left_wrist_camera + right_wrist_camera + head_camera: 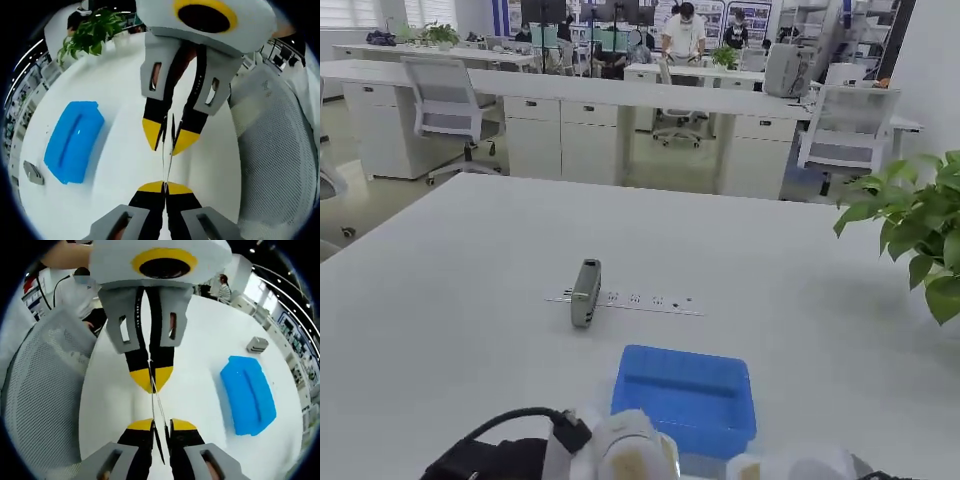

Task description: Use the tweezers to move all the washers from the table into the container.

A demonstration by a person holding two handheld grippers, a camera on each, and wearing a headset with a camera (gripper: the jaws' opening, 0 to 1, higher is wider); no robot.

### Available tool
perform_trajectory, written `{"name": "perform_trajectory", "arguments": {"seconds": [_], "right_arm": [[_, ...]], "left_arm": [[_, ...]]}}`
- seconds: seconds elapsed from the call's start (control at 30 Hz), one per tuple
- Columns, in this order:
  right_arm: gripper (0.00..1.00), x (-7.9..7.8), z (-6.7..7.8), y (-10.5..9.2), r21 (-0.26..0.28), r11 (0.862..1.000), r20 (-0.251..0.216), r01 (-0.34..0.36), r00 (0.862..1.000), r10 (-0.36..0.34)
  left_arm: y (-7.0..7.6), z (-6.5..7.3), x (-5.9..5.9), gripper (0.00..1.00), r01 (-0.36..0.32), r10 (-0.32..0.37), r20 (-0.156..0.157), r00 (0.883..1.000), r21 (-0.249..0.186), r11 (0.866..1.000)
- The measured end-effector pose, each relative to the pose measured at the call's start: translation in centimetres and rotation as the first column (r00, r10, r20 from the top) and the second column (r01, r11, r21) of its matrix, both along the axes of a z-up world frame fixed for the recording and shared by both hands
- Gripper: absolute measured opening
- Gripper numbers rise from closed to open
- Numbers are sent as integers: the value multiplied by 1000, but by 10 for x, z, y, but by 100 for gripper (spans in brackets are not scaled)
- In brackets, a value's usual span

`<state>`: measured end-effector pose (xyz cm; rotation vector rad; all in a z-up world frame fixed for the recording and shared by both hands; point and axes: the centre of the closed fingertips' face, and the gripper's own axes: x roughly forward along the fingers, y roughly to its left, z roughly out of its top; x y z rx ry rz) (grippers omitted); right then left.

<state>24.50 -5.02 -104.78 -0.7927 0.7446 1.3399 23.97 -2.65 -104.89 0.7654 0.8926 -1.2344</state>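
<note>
A pair of thin metal tweezers [166, 160] spans the gap between my two grippers, which face each other tip to tip above the white table. In the left gripper view my left gripper [165, 186] is shut on one narrow end. My right gripper [168, 137] comes in from the top, its yellow-tipped jaws closed against the tweezers' two arms. The right gripper view mirrors this: right gripper [162, 426] at the bottom, left gripper [151, 377] above, tweezers [156, 400] between. The blue container [680, 422] stands on the table just beyond the white gripper housings [630, 450]; it also appears as the blue container [72, 140] [250, 395].
A recessed power strip [640, 300] with a grey adapter [585, 293] lies past the container. A potted plant [920, 230] overhangs the table's right side. A mesh office chair [280, 150] stands beside the table's near edge. Desks, chairs and people fill the background.
</note>
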Motion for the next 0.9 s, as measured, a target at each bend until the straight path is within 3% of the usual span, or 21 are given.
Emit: {"name": "perform_trajectory", "arguments": {"seconds": [0.13, 0.3, 0.37, 0.43, 0.5, 0.57, 0.67, 0.73, 0.8, 0.83, 0.87, 0.9], "right_arm": [[9, 8, -11, -4, 6, 998, 5, 58, 998, -58], [18, 5, -13, -15, 27, 989, -19, 149, 989, -148], [22, 2, -13, -23, 53, 971, -53, 235, 971, -232], [25, -2, -4, -29, 109, 938, -99, 329, 942, -319], [26, -4, 6, -34, 156, 905, -121, 395, 917, -379], [29, -9, 19, -42, 190, 866, -134, 462, 886, -443], [30, -17, 45, -49, 281, 779, -159, 561, 828, -538], [32, -21, 53, -54, 310, 734, -161, 604, 795, -585], [35, -24, 61, -61, 340, 672, -181, 658, 747, -640], [37, -25, 66, -64, 364, 616, -220, 699, 707, -672], [39, -26, 71, -65, 383, 577, -253, 721, 683, -685], [40, -24, 80, -68, 419, 523, -280, 742, 654, -703]], "left_arm": [[-1, -14, 7, 0, 17, -17, 8, 1000, 27, 999], [-4, -16, 10, 0, 49, -50, 23, 998, 44, 998], [-2, -17, 12, 0, 63, -66, 41, 997, 68, 996], [2, -20, 13, 0, 60, -63, 30, 998, 97, 993], [10, -27, 14, 0, 58, -62, 21, 998, 154, 986], [16, -33, 17, 0, 60, -69, 41, 997, 200, 978], [15, -33, 17, 0, 55, -62, 33, 998, 191, 980], [15, -34, 19, 0, 26, -32, 24, 999, 203, 979], [15, -34, 19, 0, 19, -21, 10, 1000, 215, 976], [15, -34, 19, 0, 17, -18, 6, 1000, 224, 974], [15, -34, 18, 0, 10, -11, 4, 1000, 230, 973], [15, -34, 18, 0, 2, -3, 4, 1000, 234, 972]]}}
